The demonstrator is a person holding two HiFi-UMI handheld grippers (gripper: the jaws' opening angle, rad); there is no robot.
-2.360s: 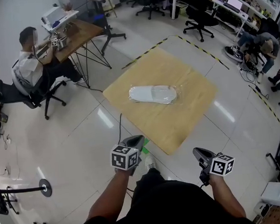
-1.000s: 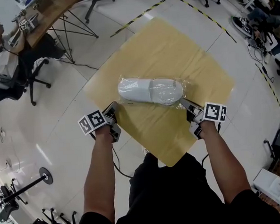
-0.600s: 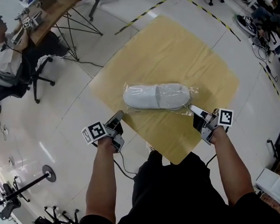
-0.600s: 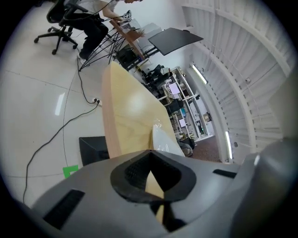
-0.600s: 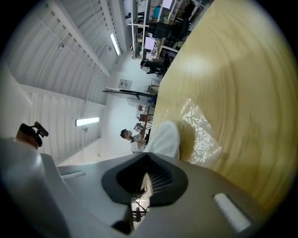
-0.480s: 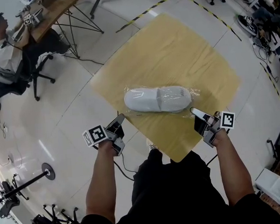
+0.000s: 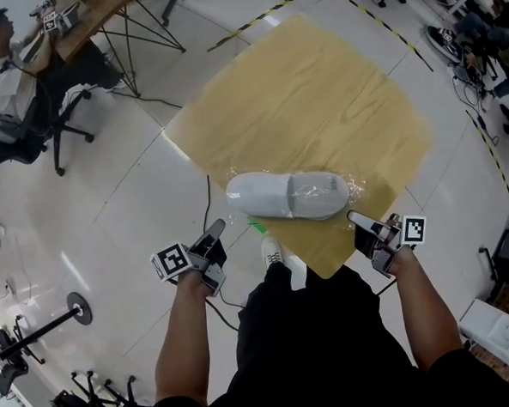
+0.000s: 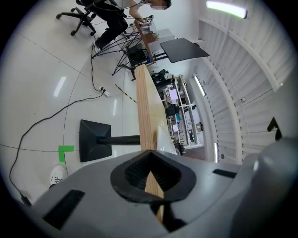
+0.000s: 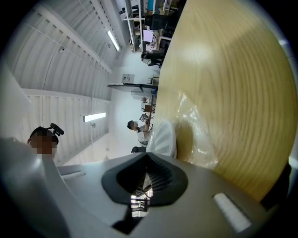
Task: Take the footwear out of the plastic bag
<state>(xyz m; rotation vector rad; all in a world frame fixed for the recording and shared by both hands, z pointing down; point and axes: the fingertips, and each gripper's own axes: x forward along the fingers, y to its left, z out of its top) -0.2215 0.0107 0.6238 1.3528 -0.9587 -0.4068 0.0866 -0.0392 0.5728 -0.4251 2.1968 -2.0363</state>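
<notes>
A white slipper point(image 7: 284, 195) lies sealed in a clear plastic bag point(image 7: 350, 186) near the front corner of the light wooden table point(image 7: 316, 91). My left gripper point(image 7: 216, 230) is shut and empty, off the table's edge just below the slipper's left end. My right gripper point(image 7: 352, 216) is shut and empty too, its tip close to the bag's right near corner. In the left gripper view, the left gripper point(image 8: 151, 174) looks along the table's edge point(image 8: 145, 111). In the right gripper view, the right gripper point(image 9: 146, 179) faces the slipper point(image 9: 163, 137) and the crinkled bag point(image 9: 198, 135).
A person point(image 7: 6, 76) sits at a desk at the far left. The table's black pedestal base point(image 8: 95, 139) stands on the white floor. A cable point(image 7: 208, 201), a green tape mark point(image 7: 256, 226) and my shoe point(image 7: 272, 251) are below the table. Striped tape point(image 7: 252, 22) runs behind.
Both grippers have drawn back from the bag's ends toward my body. The left one has moved off the table's edge. The slipper and bag now lie nearer the view's middle.
</notes>
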